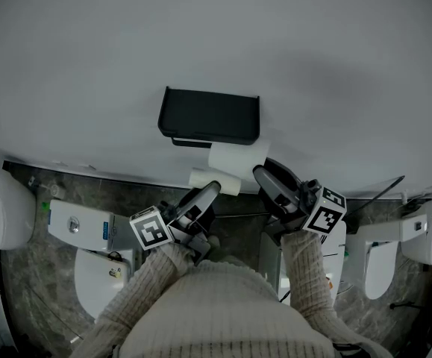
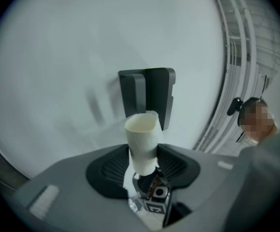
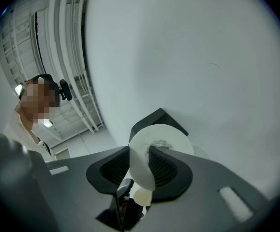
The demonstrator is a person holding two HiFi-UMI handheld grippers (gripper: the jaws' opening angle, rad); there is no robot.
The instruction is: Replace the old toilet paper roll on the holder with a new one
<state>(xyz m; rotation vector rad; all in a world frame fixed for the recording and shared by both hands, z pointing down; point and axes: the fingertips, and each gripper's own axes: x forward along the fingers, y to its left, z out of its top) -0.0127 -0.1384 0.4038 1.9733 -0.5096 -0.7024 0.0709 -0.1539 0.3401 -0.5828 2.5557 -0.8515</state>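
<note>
- Toilet paper core (image 1: 214,180), the bare old tube, is pinched at its lower end by the left gripper (image 1: 210,191), below the holder (image 1: 209,116) and clear of it.
- New roll (image 1: 238,157) is clamped by the right gripper (image 1: 264,176), just under the holder's right end, axis along the wall.
- Assessment: the right hand is nearer; the roll goes up and left.

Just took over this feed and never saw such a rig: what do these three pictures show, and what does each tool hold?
No robot: a person in a knitted sweater holds a two-jaw tool in each hand. The head view looks down from their head; the other two look along each tool's jaws. The left tool grips an empty cardboard tube; the right tool grips a full paper roll. Both point toward the black holder on the white wall.
</note>
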